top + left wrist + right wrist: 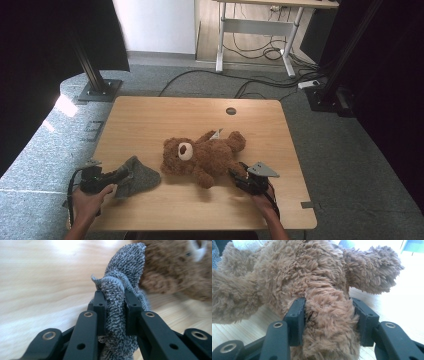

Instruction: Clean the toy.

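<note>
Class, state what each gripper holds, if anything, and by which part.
The left gripper pinches a bunched fold of the grey knitted cloth. The right gripper is closed on a limb of the brown teddy bear.

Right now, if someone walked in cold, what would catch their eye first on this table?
The brown teddy bear lying at the middle of the wooden table stands out first. The right gripper is shut on one of its limbs at the near right. At the near left, the left gripper pinches a grey knitted cloth that lies beside the bear's head.
</note>
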Action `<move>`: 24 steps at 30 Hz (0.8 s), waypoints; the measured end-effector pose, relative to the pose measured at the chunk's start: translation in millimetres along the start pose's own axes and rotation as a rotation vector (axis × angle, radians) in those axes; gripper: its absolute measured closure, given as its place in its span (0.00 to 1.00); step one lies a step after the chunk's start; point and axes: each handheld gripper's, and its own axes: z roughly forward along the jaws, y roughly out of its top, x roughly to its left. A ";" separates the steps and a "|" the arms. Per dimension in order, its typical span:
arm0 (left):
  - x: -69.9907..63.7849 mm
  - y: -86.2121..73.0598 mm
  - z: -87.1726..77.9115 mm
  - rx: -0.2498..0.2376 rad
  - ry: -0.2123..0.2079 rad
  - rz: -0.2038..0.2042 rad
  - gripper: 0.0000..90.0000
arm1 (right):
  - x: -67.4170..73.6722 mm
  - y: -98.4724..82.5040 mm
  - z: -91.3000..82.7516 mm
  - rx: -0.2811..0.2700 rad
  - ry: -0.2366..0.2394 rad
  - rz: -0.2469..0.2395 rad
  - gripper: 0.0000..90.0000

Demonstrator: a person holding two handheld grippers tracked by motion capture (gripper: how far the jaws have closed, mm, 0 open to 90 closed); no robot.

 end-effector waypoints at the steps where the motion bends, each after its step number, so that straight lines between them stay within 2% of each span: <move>1: 3.0 -1.8 -0.5 0.007 0.024 0.004 0.83 | -0.1 -0.1 0.1 0.000 0.000 0.000 0.54; 2: 6.2 -3.5 -1.1 0.010 0.042 0.004 0.83 | -0.1 -0.3 0.2 0.001 0.001 0.000 0.54; 5: 13.8 -7.7 -2.4 0.021 0.048 0.008 0.80 | 0.2 -0.6 0.7 0.004 0.001 -0.002 0.53; 7: 15.3 -8.1 -1.1 0.045 0.019 0.016 0.72 | 0.3 -0.5 0.8 0.007 0.000 -0.005 0.53; 9: 13.9 -5.9 -1.7 0.041 -0.021 0.037 0.60 | 0.3 -0.1 1.1 0.004 -0.001 -0.005 0.52; 11: 11.3 -1.4 -6.1 0.008 -0.057 0.057 0.49 | 0.2 0.5 0.6 0.003 -0.003 -0.005 0.50; 12: 9.3 1.3 -9.5 -0.009 -0.061 0.079 0.47 | 0.2 0.7 0.4 0.000 -0.003 -0.004 0.49; 14: 6.3 6.3 -16.1 -0.038 -0.070 0.115 0.43 | -0.4 1.2 -0.4 -0.004 -0.002 -0.005 0.47; 15: 4.1 9.2 -21.2 -0.071 -0.075 0.133 0.42 | -0.8 1.5 -1.1 -0.004 -0.001 -0.004 0.45; 18: -0.5 15.8 -31.6 -0.116 -0.080 0.154 0.38 | -1.9 3.1 -4.5 -0.013 0.005 -0.002 0.41; 22: -10.4 20.5 -36.6 -0.135 -0.090 0.185 0.37 | -3.0 7.1 -12.7 -0.032 0.017 0.007 0.37; 24: -14.9 21.1 -34.5 -0.122 -0.129 0.200 0.35 | -3.5 8.4 -16.1 -0.043 0.024 0.009 0.36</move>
